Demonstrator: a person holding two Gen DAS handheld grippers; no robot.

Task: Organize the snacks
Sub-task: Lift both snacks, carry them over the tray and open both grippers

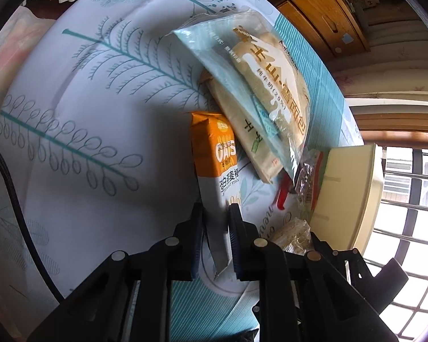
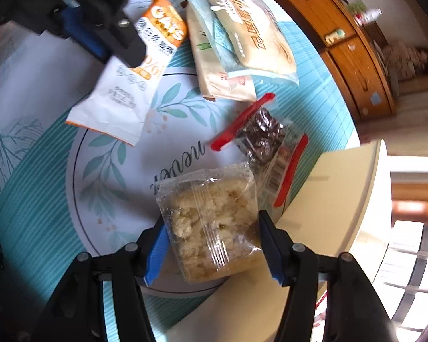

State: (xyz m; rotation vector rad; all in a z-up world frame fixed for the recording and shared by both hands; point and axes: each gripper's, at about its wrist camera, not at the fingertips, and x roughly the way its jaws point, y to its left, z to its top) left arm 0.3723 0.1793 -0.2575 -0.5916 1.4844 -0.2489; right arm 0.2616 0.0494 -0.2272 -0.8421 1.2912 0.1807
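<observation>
Two grips on at once. The left gripper (image 1: 215,209) is clamped on the lower end of the orange-and-white foil oat-bar packet (image 1: 215,165), which hangs just over the patterned white-and-teal tablecloth (image 1: 80,91); in the right wrist view its far end looks clear of the cloth. The right gripper (image 2: 211,228) has its blue pads (image 2: 157,245) pressed to both sides of the clear-wrapped crumbly cake square (image 2: 211,225), over the near edge of the cloth. Handling, as judged: oat-bar packet light, film slick and crinkly, likely to swing from an end hold; a hold nearer its middle would steady it. Cake square soft and friable, wrapper loose and glossy; squeeze lightly across the flat sides or it may crumble. Others lying on the cloth: a large pale-blue and cream plastic bread bag (image 1: 268,82) overlapping a flat beige packet (image 1: 242,136), and a clear packet of dark pieces with red edge strips (image 2: 264,139) beside a cream-coloured box or board (image 2: 342,188). Bread bag puffy, probably compressible.
</observation>
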